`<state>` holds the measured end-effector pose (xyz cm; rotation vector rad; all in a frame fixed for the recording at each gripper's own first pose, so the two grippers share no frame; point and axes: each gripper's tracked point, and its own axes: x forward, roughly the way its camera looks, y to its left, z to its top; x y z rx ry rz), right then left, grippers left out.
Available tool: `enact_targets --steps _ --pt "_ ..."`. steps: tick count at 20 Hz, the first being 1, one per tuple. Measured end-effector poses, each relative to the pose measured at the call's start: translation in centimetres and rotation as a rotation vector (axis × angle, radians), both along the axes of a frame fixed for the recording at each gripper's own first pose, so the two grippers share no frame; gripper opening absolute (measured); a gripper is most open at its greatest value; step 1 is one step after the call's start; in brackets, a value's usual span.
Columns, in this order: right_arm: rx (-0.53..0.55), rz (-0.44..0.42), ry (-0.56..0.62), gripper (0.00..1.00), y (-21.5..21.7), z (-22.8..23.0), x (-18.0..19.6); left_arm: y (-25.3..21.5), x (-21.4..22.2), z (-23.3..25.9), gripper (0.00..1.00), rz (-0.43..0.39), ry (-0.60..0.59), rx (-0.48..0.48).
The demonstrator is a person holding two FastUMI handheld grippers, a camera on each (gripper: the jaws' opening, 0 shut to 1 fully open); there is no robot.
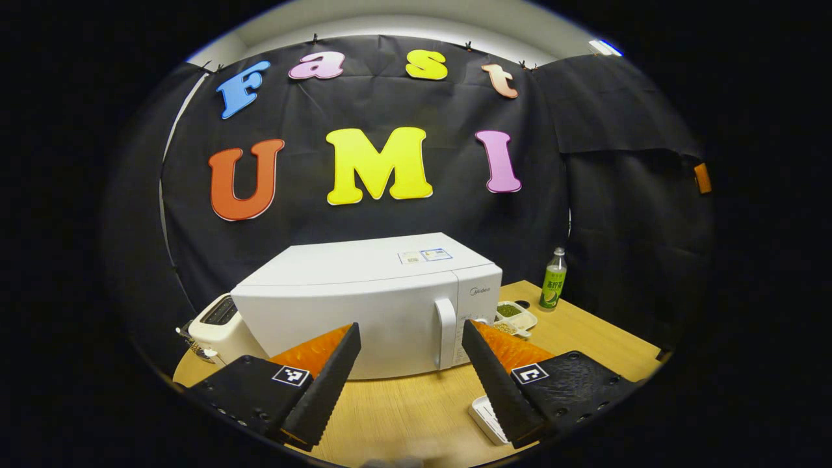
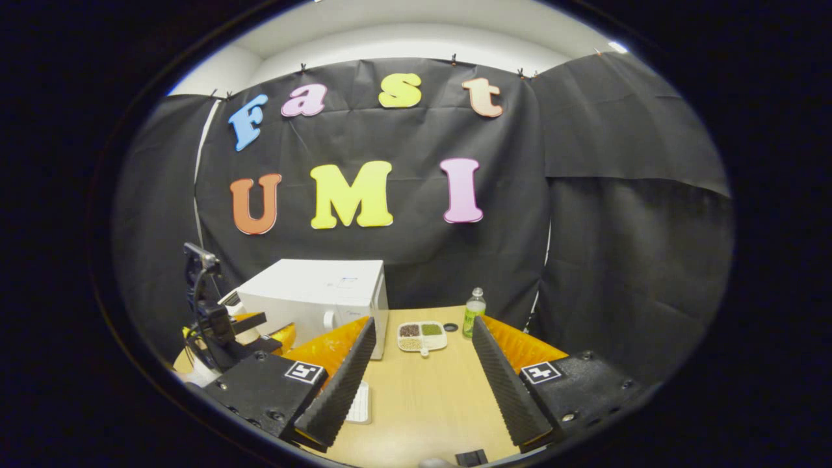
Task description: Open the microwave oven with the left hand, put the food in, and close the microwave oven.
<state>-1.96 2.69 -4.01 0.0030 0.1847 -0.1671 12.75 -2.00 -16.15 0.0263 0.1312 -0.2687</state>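
Observation:
The white microwave (image 1: 364, 305) stands shut on the wooden table, its vertical handle (image 1: 445, 333) on the door's right side. My left gripper (image 1: 411, 330) is open in front of the door, a short way off, nothing between its fingers. The food, a white divided tray of grains and beans (image 1: 515, 316), lies right of the microwave (image 2: 318, 296). In the right gripper view that tray (image 2: 422, 337) sits ahead of my open, empty right gripper (image 2: 424, 325). The left gripper (image 2: 257, 328) shows at the left, before the microwave.
A white toaster (image 1: 218, 322) stands left of the microwave. A green bottle (image 1: 554, 281) stands behind the tray, its black cap (image 2: 450, 327) beside it on the table. A flat white ribbed object (image 2: 361, 403) lies on the table (image 2: 429, 409) near the front.

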Motion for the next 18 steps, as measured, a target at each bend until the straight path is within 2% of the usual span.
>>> enact_targets --steps 4,8,13,18 --pt "-0.005 0.016 -0.032 0.96 -0.4 0.6 -2.0 1.2 -4.4 4.2 0.96 0.038 -0.046 -0.049" --pt "0.0 0.048 -0.063 0.96 -1.9 1.3 -3.8 2.5 -9.6 8.7 0.96 0.112 -0.111 -0.076" --pt "0.034 0.052 -0.094 0.96 -4.8 2.3 -6.1 3.7 -15.3 13.2 0.96 0.19 -0.189 -0.046" --pt "0.024 0.065 -0.124 0.95 -5.9 3.3 -8.0 4.3 -19.5 15.1 0.96 0.236 -0.207 -0.052"
